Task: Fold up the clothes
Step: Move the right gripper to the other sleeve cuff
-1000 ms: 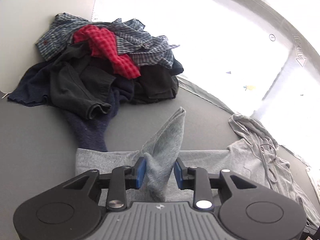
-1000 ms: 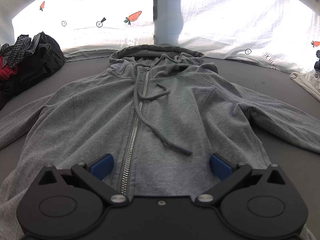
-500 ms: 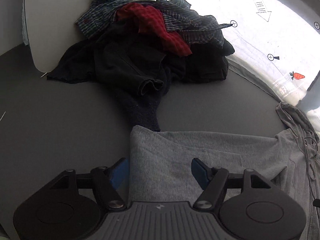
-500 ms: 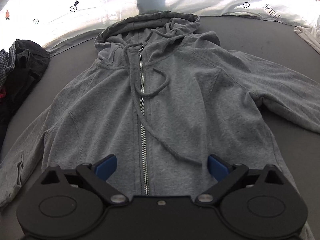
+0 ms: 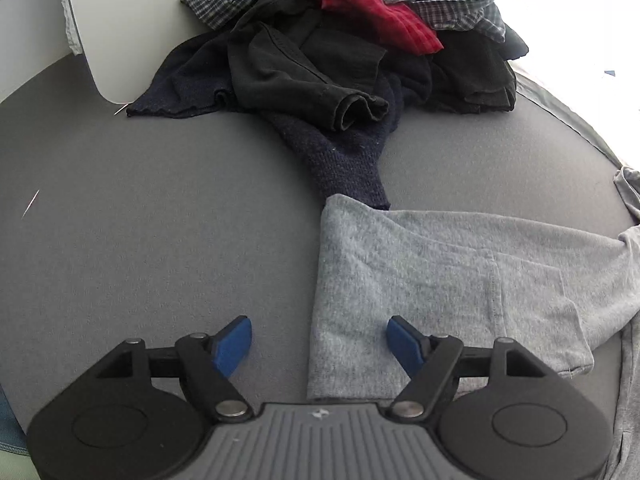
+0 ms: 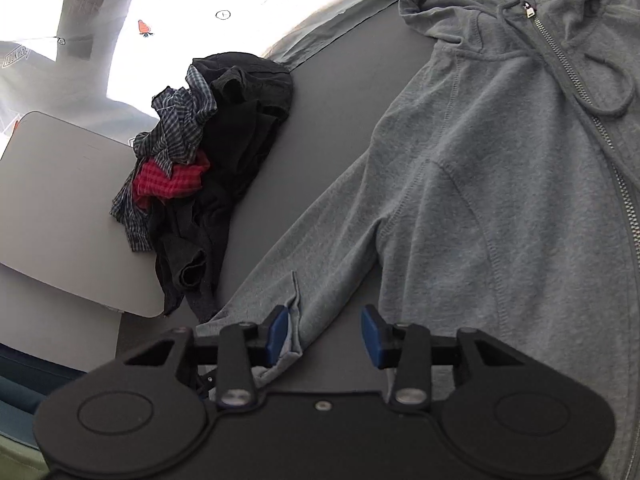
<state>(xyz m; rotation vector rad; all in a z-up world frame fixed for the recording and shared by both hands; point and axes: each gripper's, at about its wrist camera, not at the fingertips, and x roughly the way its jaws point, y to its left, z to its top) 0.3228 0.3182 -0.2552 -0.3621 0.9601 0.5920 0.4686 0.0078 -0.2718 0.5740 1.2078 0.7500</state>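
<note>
So far little folding is done: the zip-front grey cotton hoodie (image 6: 500, 184) lies face up and spread flat on the dark grey worktop (image 5: 140, 240), one sleeve (image 5: 432, 280) reaching toward the heap of dark, checked and red unfolded clothes (image 5: 352, 52) near the far edge. The left gripper (image 5: 319, 340) has just been opening; its jaws stand wide over the cuff, gripping nothing. The right gripper (image 6: 324, 330) has been closing, a sleeve fold against one pad, not yet pinched. Sleeves, body and the whole heap remain
</note>
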